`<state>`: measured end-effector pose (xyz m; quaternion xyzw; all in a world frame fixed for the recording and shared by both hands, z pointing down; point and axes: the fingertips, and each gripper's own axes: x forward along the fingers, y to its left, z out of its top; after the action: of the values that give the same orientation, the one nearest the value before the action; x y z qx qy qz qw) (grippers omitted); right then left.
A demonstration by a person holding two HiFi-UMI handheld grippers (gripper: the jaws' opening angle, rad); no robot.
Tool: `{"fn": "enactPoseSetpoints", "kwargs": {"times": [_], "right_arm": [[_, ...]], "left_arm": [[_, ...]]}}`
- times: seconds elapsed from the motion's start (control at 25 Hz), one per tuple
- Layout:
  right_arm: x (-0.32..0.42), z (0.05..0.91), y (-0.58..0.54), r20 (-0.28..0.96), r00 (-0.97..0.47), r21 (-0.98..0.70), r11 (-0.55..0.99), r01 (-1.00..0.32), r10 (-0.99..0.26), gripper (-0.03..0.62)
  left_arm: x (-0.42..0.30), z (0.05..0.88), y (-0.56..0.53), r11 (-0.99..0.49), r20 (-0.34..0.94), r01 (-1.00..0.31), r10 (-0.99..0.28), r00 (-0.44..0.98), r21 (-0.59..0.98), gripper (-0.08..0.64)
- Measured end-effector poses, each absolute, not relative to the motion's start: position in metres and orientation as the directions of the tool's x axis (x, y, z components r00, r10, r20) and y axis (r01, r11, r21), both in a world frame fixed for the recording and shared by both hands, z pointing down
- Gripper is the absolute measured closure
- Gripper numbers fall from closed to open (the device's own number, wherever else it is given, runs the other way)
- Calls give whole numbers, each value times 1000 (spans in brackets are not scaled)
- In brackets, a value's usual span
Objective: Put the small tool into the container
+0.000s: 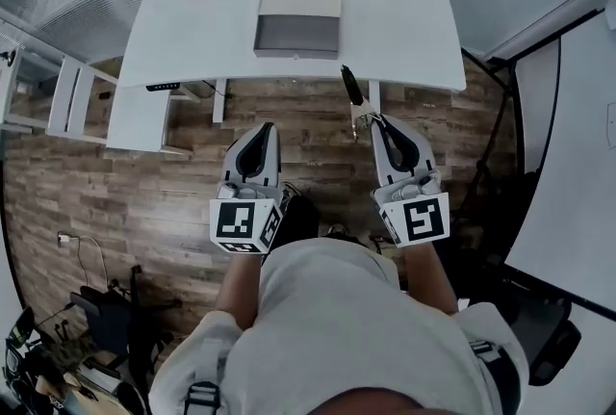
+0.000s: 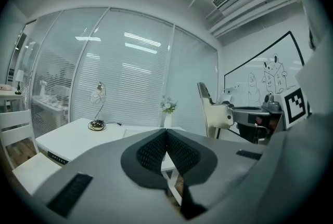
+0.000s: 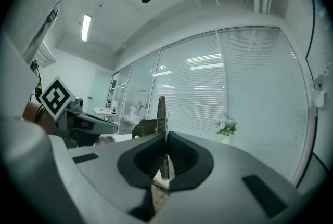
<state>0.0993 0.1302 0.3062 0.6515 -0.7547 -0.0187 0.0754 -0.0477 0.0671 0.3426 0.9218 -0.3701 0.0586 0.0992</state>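
Progress is at the carrying stage: the pick-up looks done, the delivery is not. At the left, the left tool (image 1: 263, 132) hangs over the brown wood-plank floor (image 1: 192, 172), short of the near edge of the white bench (image 1: 414, 28). Its own view shows the two ribbed pads pressed together with nothing between them, so it is closed and empty.

In the middle of the bench lies the grey rectangular open container (image 1: 297, 35), with a paler panel, perhaps its lid, touching its far side. Its inside reads as flat grey from the head view, with nothing to be made out in it.

Right of it and nearer the person, the right tool (image 1: 372, 120) is clamped narrow on the slim dark-handled metal implement (image 1: 350, 84). In the right gripper view the shaft stands upright between the pads and rises above them. In the head view the dark end points away from the person and reaches just to the bench's near edge. The implement is thus in the air, well apart from the container and to its right.

What is left, as I judge it: carry the implement forward and leftward over the container's opening, lower it, and let go.
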Motion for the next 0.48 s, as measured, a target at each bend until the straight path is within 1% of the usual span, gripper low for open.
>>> {"fn": "enactPoseSetpoints", "kwargs": {"times": [0.2,0.4,0.48], "right_arm": [[74,297,87,69,-132,204,143,-968,-989,565],[59,295,48,98,-107,314,133,-940,-989,565],[55,297,40,136,-95,349,138,-927,-986,565]], "left_arm": [[-66,351,23,-734,186,-660,-634,750,159,537],[-74,362,-19,-755,192,-635,-607,771,163,537],[-74,370,-27,-759,207,-626,-593,778,178,537]]}}
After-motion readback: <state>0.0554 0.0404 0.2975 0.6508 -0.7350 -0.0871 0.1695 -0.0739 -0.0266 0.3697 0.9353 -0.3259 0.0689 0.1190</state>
